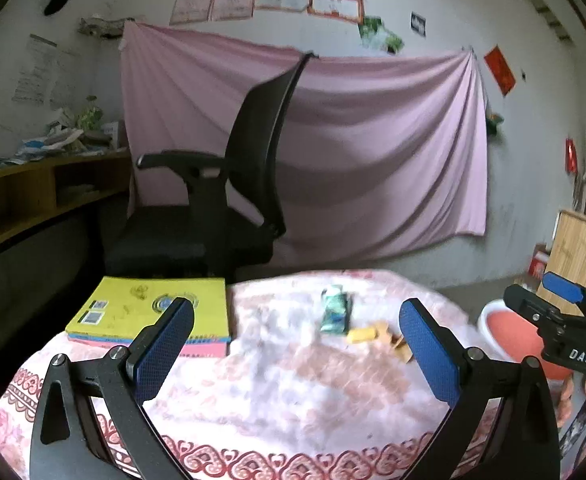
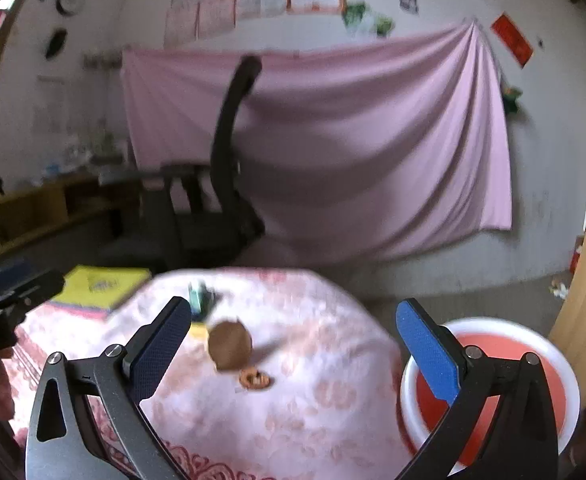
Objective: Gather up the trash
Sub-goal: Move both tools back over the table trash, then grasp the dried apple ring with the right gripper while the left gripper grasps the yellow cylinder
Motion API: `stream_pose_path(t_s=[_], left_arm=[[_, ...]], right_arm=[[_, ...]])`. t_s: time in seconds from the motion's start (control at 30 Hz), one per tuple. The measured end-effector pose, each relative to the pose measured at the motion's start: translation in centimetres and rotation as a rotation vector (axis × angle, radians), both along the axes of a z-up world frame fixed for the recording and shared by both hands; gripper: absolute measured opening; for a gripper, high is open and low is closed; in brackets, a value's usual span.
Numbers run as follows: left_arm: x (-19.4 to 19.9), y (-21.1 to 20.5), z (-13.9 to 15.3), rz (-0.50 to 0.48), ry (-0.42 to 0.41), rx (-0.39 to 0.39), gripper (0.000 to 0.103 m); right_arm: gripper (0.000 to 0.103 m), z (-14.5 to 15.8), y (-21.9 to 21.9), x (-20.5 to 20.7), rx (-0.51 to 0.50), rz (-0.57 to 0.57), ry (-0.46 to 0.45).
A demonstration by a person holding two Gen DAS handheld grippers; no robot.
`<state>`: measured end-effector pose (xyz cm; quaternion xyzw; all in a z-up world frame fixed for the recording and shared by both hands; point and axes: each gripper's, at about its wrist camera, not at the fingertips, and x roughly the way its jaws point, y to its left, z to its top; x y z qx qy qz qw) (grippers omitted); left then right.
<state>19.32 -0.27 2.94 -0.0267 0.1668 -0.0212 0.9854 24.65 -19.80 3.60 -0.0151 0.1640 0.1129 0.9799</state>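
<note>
Though blurred, seemingly brown husk [image 2: 229, 345] on tablecloth [image 2: 313, 400]

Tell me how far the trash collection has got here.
Nothing looks collected: the red bin shows nothing inside. Both claws, left claw and right claw, are open, holding nothing. Left on the table: green wrapper, yellow scraps, brown lump.

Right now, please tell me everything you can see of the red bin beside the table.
The bin is round, with a red inside and a broad white rim, and looks like plastic. It stands upright and open on the floor, right of the table and lower than its top. The right wrist view shows nothing inside, though the right gripper hides part of it. In the left wrist view it shows only partly. Whether it touches the tablecloth cannot be told.
</note>
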Motion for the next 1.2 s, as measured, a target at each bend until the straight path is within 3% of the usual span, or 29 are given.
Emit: stream_pose_path(t_s=[0.1, 0.2, 0.33, 0.37, 0.43, 0.63, 0.73, 0.87, 0.93, 1.2], left_arm=[[1.2, 0.3, -1.0, -0.020, 0.075, -0.015, 0.100], [1.9, 0.8, -1.5, -0.031, 0.121, -0.037, 0.100], [3.2, 1.0, -2.1, -0.054, 0.194, -0.054, 0.096], [3.7, 1.0, -2.4, -0.064, 0.224, -0.057, 0.095], [4.5, 1.0, -2.9, -0.083, 0.270, -0.064, 0.084], [6.8, 0.7, -4.6, -0.128, 0.414, -0.087, 0.061], [7.8, 0.2, -5.4, -0.152, 0.472, -0.099, 0.055], [8.9, -0.6, -6.2, -0.171, 0.524, -0.111, 0.053], [9.5, -1.1, -6.3, -0.176, 0.534, -0.114, 0.050], [12.0, -4.1, -6.8, -0.196, 0.542, -0.044, 0.049]], right_arm=[[0.102, -1.0, 0.4, 1.3, -0.020, -0.006, 0.100], [0.094, -2.0, 0.8, 2.3, -0.030, 0.002, 0.178], [0.073, -3.2, 1.3, 3.7, -0.035, 0.035, 0.286], [0.060, -3.6, 1.6, 4.0, -0.036, 0.052, 0.317], [0.052, -4.1, 2.2, 4.6, -0.045, 0.081, 0.362], [0.051, -5.3, 3.5, 5.6, -0.073, 0.122, 0.449], [0.040, -6.1, 3.6, 6.4, -0.069, 0.117, 0.505], [0.036, -6.4, 3.7, 6.7, -0.082, 0.115, 0.528], [0.029, -6.4, 3.8, 6.8, -0.093, 0.114, 0.529], [0.028, -5.5, 2.2, 6.4, -0.030, 0.103, 0.487]])
